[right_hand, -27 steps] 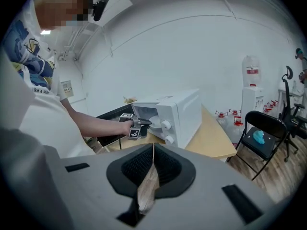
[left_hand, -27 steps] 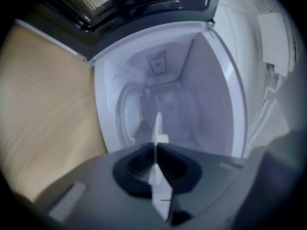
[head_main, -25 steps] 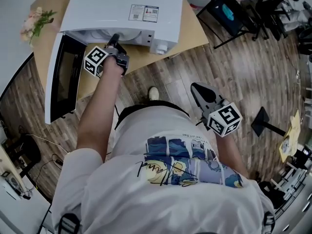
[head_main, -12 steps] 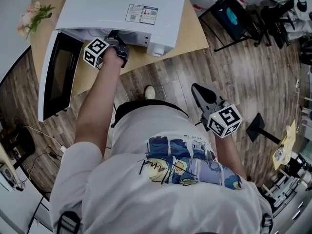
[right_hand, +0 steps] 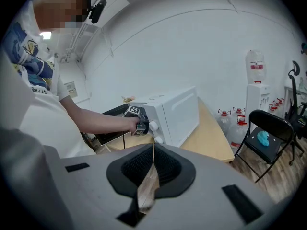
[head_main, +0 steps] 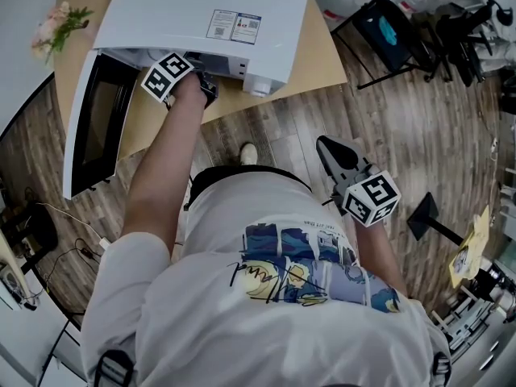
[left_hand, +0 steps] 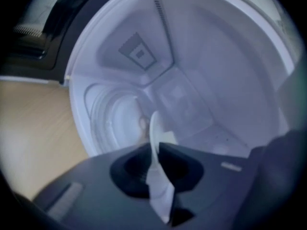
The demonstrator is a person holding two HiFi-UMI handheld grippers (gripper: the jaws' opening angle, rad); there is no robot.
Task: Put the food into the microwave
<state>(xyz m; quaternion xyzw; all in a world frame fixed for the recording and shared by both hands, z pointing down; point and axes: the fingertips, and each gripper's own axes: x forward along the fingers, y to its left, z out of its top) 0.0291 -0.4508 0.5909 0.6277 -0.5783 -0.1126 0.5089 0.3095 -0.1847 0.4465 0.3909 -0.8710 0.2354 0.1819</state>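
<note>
A white microwave (head_main: 201, 14) stands on a wooden table (head_main: 318, 55) with its door (head_main: 97, 123) swung open to the left. My left gripper (head_main: 187, 72) reaches into the cavity, its fingertips hidden under the top. In the left gripper view its jaws (left_hand: 154, 145) have just been opening. They stand slightly apart around the thin rim of a white plate (left_hand: 153, 126) above the glass turntable (left_hand: 112, 119). Something brownish on the plate is too blurred to name. My right gripper (head_main: 326, 147) hangs at the person's side over the floor, shut and empty (right_hand: 152, 147).
A bunch of flowers (head_main: 56, 31) lies at the table's far left corner. A black folding chair (right_hand: 266, 138), water bottles (right_hand: 237, 128) and a dispenser (right_hand: 256, 80) stand to the right. Cables (head_main: 48, 224) trail on the floor at the left. A black stand base (head_main: 423, 212) sits right.
My left gripper has pushed a little further into the microwave and rolled, its marker cube turning. The right gripper has stayed where it was.
</note>
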